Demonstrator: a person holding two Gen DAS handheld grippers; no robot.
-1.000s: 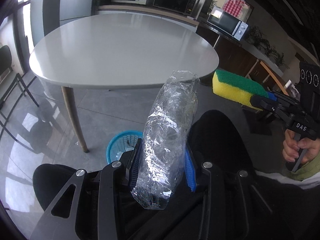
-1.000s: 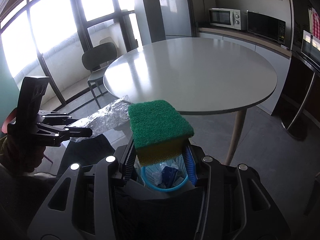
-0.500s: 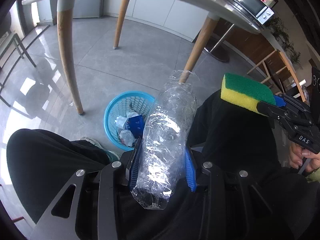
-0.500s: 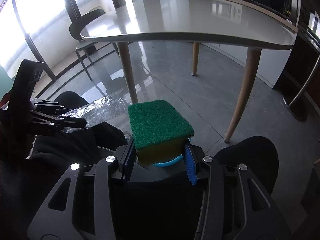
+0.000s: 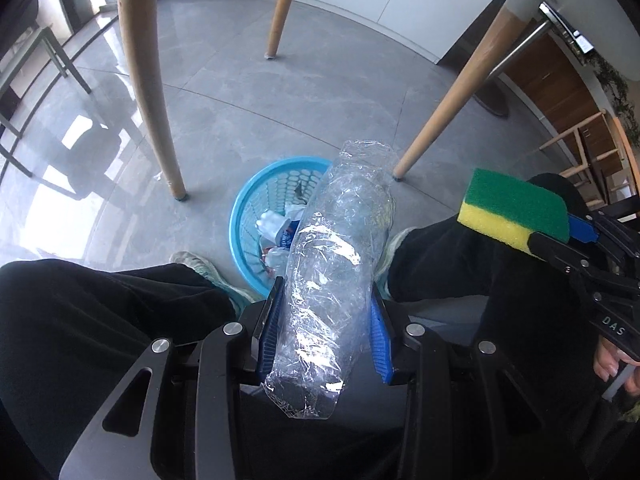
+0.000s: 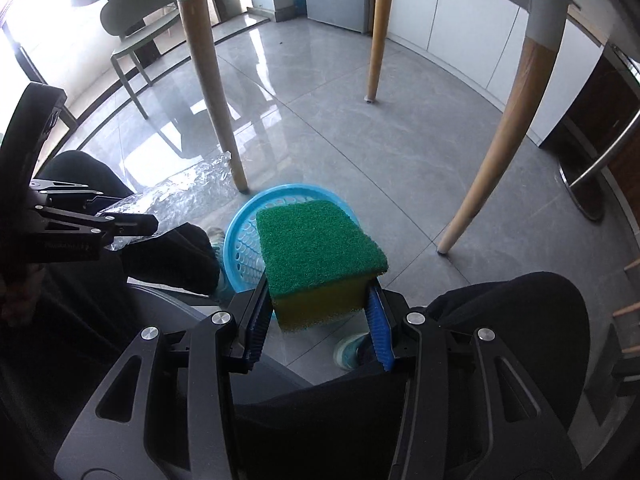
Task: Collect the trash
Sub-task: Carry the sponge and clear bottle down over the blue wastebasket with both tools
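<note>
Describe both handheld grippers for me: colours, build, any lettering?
Both look identical: matte black angular linkage frames with triangular cut-outs and silver round bolts. The left gripper and right gripper each carry ribbed blue pads on the fingers. White "DAS" lettering shows on the right one's side. No cables visible.

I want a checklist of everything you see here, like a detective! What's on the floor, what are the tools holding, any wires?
Surface: grey tiled floor, glossy with window glare.
Job's things: crushed clear bottle; green-and-yellow sponge; blue basket on the floor, already holding trash.
Clutter: nothing seen.
Tools: left tool shut on the bottle; right tool shut on the sponge; both above the basket.
Cables: nothing seen.
Surroundings: wooden table legs, white cabinets, chair, person's black trousers and shoes either side of the basket.
</note>
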